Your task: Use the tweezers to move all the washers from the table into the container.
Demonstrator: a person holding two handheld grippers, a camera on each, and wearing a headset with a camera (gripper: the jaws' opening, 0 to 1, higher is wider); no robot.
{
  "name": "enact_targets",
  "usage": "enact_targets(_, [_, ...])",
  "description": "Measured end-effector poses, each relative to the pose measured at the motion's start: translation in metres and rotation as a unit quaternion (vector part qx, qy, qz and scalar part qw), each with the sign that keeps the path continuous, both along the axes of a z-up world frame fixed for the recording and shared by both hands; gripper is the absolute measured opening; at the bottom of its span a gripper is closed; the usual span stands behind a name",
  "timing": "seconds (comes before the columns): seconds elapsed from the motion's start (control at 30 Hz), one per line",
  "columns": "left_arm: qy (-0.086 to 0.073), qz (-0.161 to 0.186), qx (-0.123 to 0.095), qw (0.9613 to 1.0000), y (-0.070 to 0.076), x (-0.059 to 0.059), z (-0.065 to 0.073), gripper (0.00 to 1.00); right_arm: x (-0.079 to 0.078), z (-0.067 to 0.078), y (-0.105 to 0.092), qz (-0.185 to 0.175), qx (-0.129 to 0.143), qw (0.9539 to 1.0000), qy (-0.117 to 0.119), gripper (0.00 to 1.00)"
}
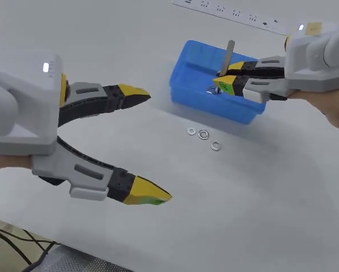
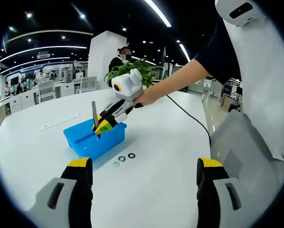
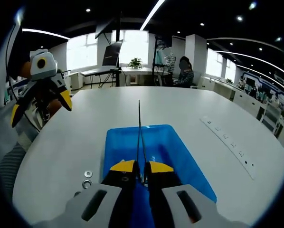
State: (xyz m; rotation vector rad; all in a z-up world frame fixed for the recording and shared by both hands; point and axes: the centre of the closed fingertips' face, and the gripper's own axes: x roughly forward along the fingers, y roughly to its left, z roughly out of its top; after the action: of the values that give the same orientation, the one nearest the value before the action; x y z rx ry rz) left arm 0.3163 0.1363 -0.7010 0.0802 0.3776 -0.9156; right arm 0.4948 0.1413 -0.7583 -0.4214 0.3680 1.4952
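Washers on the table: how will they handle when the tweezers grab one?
The three washers lie flat on the smooth white table, so they will probably slide rather than lift if nudged sideways. They look thin and small, likely very light, and easy to flick away. Two sit close together, so the tweezers may disturb the neighbour.

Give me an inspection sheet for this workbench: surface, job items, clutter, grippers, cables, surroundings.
Surface: white table, smooth, no spills seen.
Job's things: blue container; three washers on the table just beside it; tweezers above the container.
Clutter: marked strip lying beyond the container.
Grippers: left gripper open, holding nothing; right gripper shut on the tweezers over the container.
Cables: black cables below the table's near edge; one cable trailing over the table.
Surroundings: open office with ceiling lights, desks, a plant, people in the distance.
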Motion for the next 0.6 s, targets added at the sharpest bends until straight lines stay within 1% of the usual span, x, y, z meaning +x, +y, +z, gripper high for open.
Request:
enact_targets(0.13, [0.001, 0.002, 0.001, 1.0000, 0.001, -0.001, -0.001, 0.96, -0.001, 0.000, -0.002, -0.004, -0.002, 1.0000, 0.005, 0.10])
enact_targets(0.27, [0.001, 0.003, 0.004, 1.0000, 0.003, -0.001, -0.001, 0.96, -0.004, 0.001, -0.003, -0.003, -0.004, 1.0000, 0.003, 0.10])
enact_targets(0.4, [-0.002, 0.007, 0.007, 1.0000, 0.004, 0.000, 0.000, 0.98, -0.006, 0.008, -0.004, -0.004, 0.002, 1.0000, 0.003, 0.09])
enact_targets(0.5, [-0.002, 0.011, 0.010, 0.9999, 0.005, 0.001, 0.001, 0.99, -0.005, 0.013, -0.005, -0.007, 0.009, 0.9999, -0.001, 0.09])
enact_targets(0.53, [-0.005, 0.013, 0.014, 0.9998, 0.007, 0.002, 0.002, 0.99, -0.002, 0.013, -0.005, -0.009, 0.014, 0.9999, -0.002, 0.09])
enact_targets(0.6, [-0.009, 0.018, 0.014, 0.9997, 0.008, 0.006, 0.004, 0.98, -0.002, 0.018, -0.006, -0.011, 0.017, 0.9998, -0.007, 0.08])
